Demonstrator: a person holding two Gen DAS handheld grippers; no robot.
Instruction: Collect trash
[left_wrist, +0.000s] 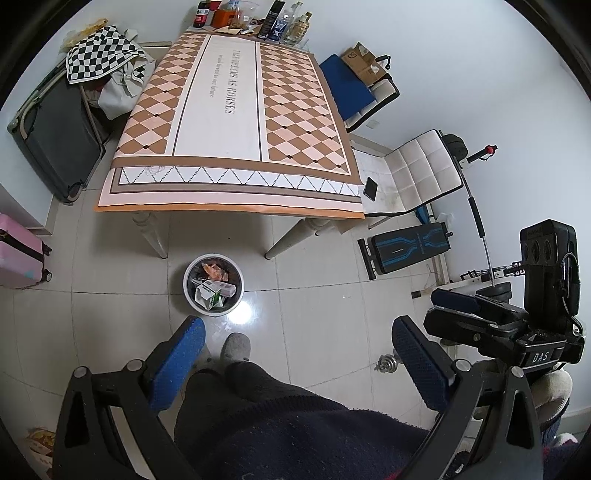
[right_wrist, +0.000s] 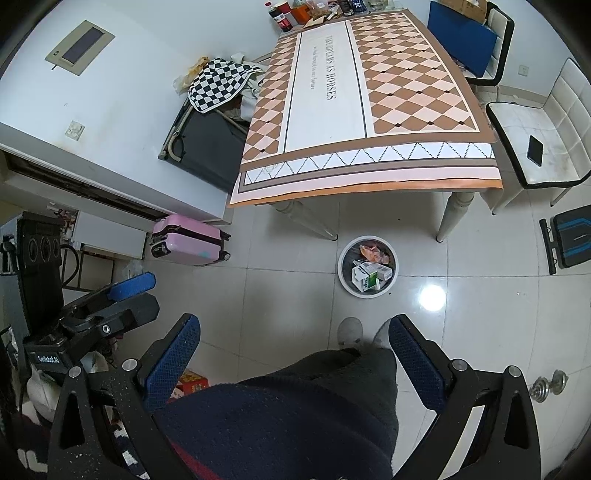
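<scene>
A round white trash bin stands on the tiled floor in front of the table. It holds a green and white carton and orange wrappers. My left gripper hangs open above the floor just short of the bin, with nothing between its blue pads. My right gripper is also open and empty, and the bin lies ahead of it to the right. Each gripper appears at the edge of the other's view. A person's dark-clothed legs and grey slippers lie between the fingers.
A table with a diamond-patterned cloth carries bottles and clutter at its far end. A phone lies on a white chair. A pink suitcase, a dark suitcase, an exercise bench and a dumbbell are around.
</scene>
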